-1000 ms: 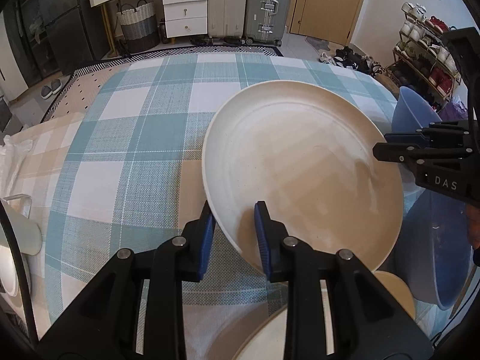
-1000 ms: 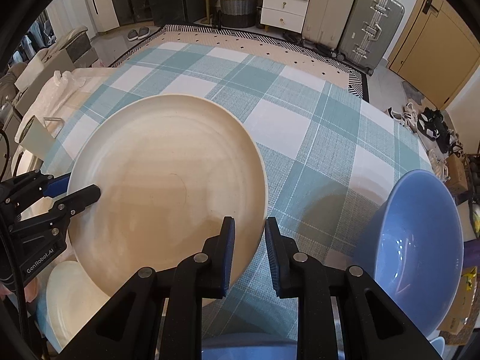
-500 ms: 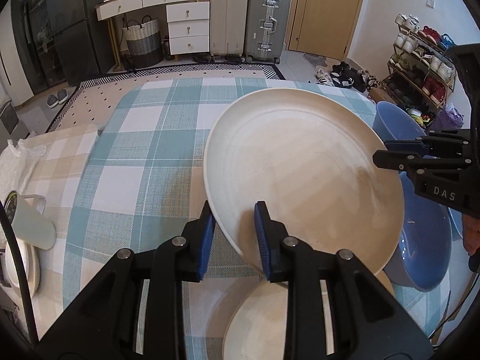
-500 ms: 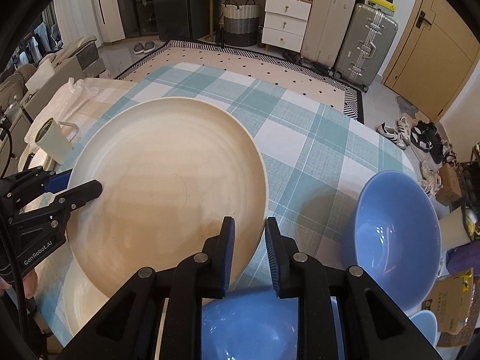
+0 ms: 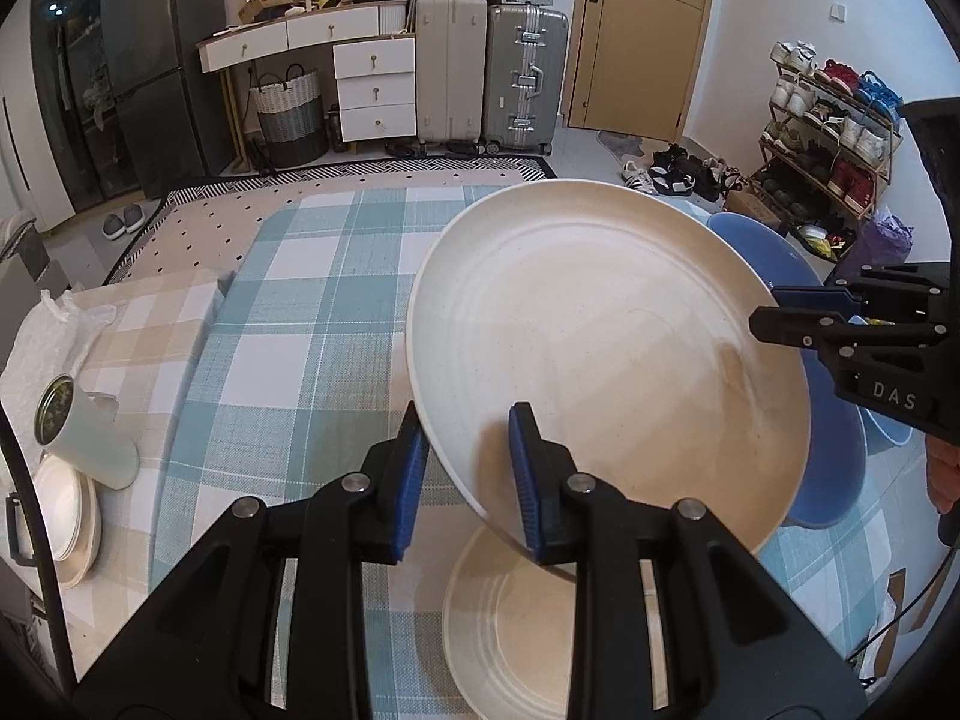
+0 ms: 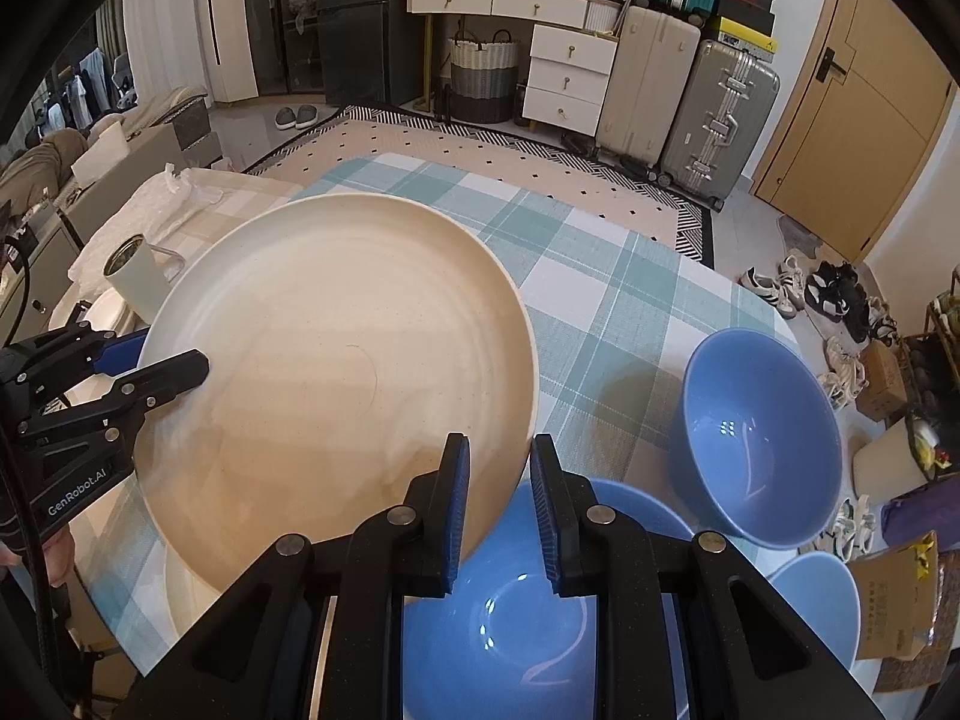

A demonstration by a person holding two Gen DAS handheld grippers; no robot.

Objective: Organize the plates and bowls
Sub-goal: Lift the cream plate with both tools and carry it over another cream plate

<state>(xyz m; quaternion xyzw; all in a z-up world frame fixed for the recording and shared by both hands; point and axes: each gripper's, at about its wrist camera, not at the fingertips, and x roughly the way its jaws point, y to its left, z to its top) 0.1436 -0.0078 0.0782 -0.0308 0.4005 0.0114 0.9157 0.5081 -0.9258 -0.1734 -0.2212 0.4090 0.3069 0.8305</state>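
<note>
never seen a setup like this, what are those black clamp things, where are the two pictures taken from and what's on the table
Those black clamps are tools, not a robot: a person carries one hand-held gripper in each hand, and each has a fisheye camera looking forward along its two blue-padded fingers.

One picture is from the left hand-held gripper, the other from the right hand-held gripper. Each also shows the other gripper at the picture's edge.

Both are shut on opposite rims of one big cream plate, held tilted in the air above the table.

On the checked tablecloth under it lies a smaller cream plate. To the right stand blue bowls, one directly under the right gripper. To the left are a white mug and a stack of pale plates.
</note>
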